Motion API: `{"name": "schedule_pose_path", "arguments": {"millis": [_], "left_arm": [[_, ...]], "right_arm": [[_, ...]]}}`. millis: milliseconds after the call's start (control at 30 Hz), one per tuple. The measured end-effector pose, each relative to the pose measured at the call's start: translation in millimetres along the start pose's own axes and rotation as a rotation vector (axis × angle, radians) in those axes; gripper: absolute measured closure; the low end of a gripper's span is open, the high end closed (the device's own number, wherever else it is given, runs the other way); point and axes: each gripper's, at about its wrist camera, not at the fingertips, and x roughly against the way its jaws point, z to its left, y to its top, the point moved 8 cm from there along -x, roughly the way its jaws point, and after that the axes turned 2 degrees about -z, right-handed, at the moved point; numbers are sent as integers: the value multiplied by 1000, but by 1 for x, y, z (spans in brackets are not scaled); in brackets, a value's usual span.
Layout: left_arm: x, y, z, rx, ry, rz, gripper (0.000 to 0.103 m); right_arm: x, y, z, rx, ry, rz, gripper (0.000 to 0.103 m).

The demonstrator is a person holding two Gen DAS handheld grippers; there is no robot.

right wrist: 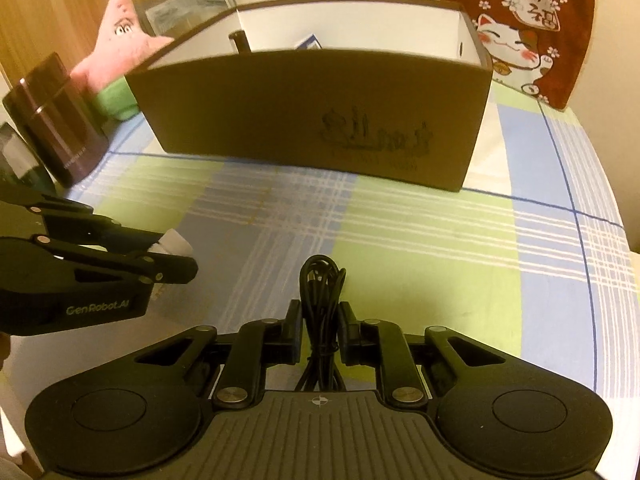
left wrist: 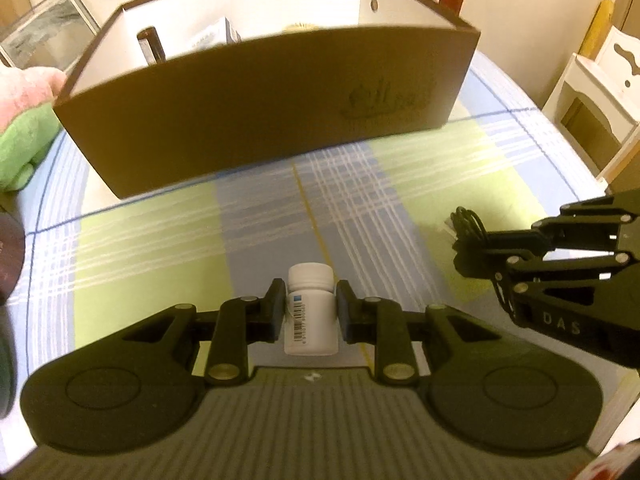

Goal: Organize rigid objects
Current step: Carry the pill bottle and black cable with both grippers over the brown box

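Left wrist view: my left hand-held gripper (left wrist: 307,310) is clenched on a small white plastic pill bottle with a barcode label (left wrist: 309,312), held above the plaid-covered tabletop (left wrist: 168,240). Right wrist view: my right hand-held gripper (right wrist: 320,322) grips a coiled black cable bundle (right wrist: 322,300). Ahead of both stands a brown open-topped cardboard box with white interior (right wrist: 312,120).

Beyond the gripper, left: a pink starfish plush (right wrist: 120,36) and dark canister (right wrist: 60,120); far right, a lucky-cat cloth (right wrist: 520,28).
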Motion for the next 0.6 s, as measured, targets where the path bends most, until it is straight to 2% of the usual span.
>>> {"name": "schedule_pose_path", "arguments": {"millis": [233,600], "left_arm": [[16,18,8,6,15,-46,79],[28,59,24,14,38,-115,79]], "right_arm": [[16,22,11,-9,29,-51,86],[33,74,12,-12,47,-131,86]]}}
